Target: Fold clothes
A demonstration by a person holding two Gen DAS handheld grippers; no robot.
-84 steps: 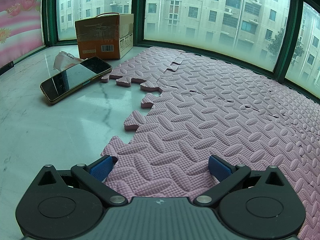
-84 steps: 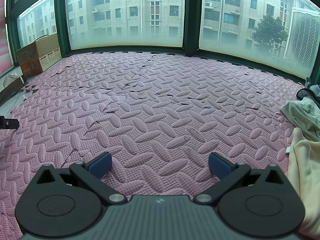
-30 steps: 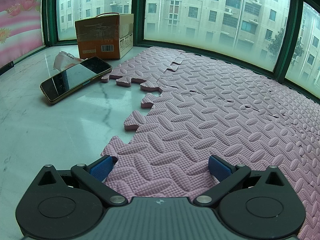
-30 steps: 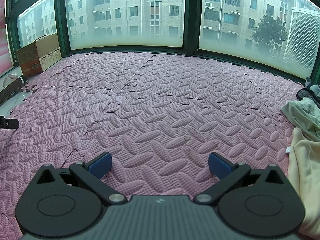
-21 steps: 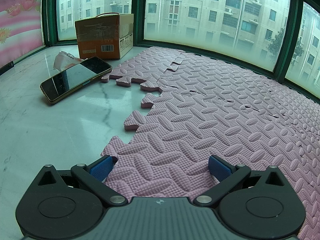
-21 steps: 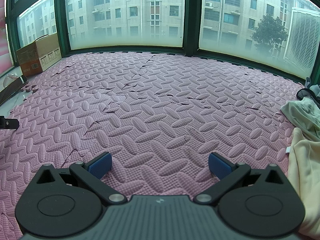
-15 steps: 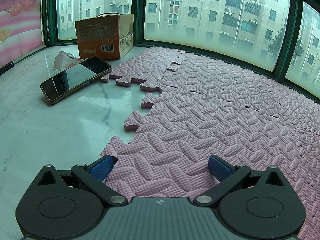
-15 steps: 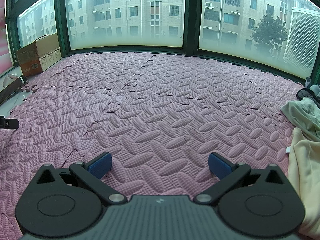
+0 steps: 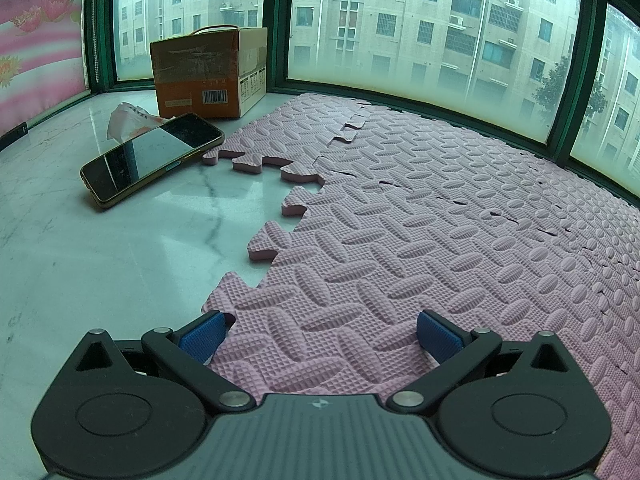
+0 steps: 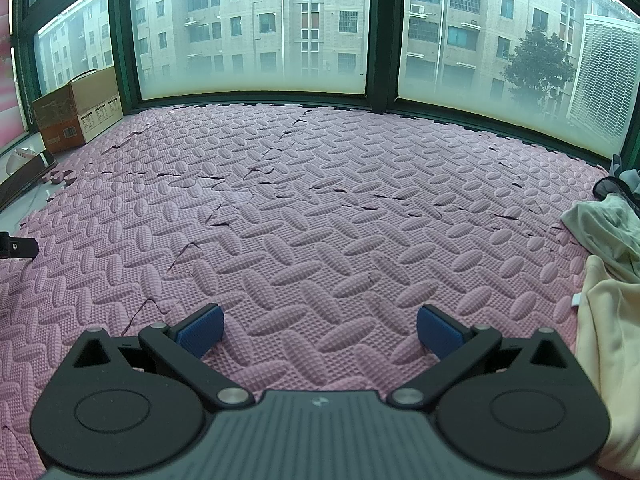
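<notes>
A pile of clothes lies at the right edge of the right wrist view: a cream garment (image 10: pixel 612 328) nearest, a pale green one (image 10: pixel 604 224) behind it and a dark-trimmed piece (image 10: pixel 618 188) farther back. My right gripper (image 10: pixel 320 330) is open and empty, low over the pink foam mat (image 10: pixel 304 208), left of the clothes. My left gripper (image 9: pixel 320 332) is open and empty, resting at the mat's left edge (image 9: pixel 360 248). No clothes show in the left wrist view.
A phone (image 9: pixel 154 156) lies on the marble sill (image 9: pixel 100 256) left of the mat, with crumpled tissue (image 9: pixel 128 118) and a cardboard box (image 9: pixel 210 72) behind it. Windows ring the far side. The left gripper's tip (image 10: pixel 16 245) shows at the right view's left edge.
</notes>
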